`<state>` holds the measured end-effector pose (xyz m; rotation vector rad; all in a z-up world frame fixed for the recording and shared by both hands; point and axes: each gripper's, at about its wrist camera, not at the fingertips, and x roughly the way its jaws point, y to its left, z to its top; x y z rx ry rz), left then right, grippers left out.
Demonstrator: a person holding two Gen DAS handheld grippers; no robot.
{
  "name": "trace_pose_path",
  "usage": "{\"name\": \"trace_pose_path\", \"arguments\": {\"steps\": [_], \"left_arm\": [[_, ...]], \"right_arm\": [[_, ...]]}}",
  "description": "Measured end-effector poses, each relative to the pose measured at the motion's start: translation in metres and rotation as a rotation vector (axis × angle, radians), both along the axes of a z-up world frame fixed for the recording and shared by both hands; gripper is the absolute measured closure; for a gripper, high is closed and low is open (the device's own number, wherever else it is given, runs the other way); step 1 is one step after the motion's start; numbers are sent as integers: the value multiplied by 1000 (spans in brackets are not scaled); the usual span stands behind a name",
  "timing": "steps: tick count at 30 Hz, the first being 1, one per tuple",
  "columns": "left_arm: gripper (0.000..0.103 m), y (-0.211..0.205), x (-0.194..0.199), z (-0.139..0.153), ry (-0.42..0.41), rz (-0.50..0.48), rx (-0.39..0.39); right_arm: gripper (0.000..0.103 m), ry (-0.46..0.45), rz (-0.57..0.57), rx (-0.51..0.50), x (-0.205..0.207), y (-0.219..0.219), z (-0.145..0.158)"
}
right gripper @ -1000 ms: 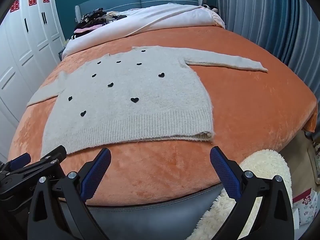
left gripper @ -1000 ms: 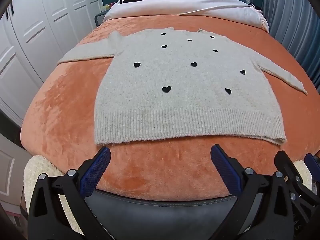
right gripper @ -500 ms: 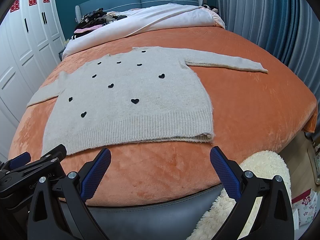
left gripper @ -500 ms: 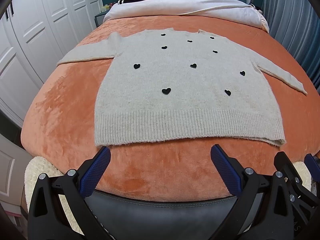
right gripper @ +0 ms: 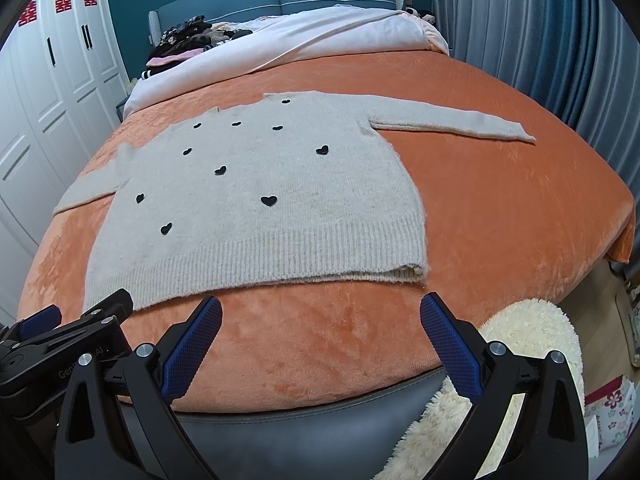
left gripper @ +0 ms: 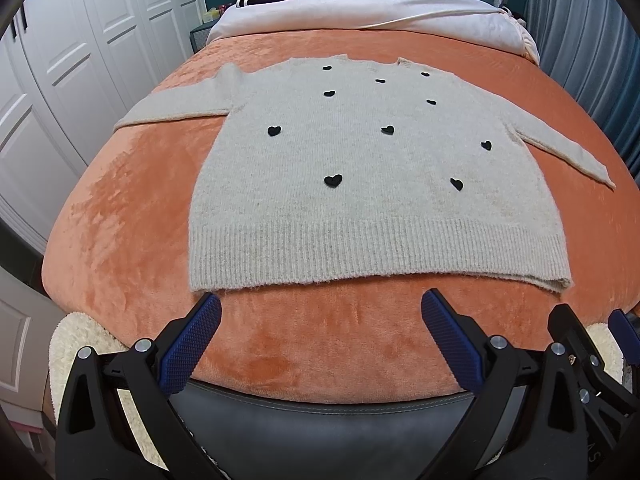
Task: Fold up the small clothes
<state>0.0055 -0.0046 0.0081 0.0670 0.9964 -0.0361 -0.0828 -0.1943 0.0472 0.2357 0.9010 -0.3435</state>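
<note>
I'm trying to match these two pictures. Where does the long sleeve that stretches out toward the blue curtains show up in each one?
Left wrist view: the sleeve slants down along the right edge of the sweater.
Right wrist view: the same sleeve lies nearly level, upper right of centre, cuff pointing right.
Shared landmark: the white duvet bunched at the head of the bed.
</note>
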Motion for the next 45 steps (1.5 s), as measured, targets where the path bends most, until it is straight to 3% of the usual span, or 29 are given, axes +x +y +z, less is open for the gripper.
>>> {"name": "trace_pose_path", "arguments": {"steps": [45], "left_arm": [[6, 1, 0, 0, -2, -2, 3]], "right_arm": [[5, 9, -16, 13, 0, -4, -2]]}}
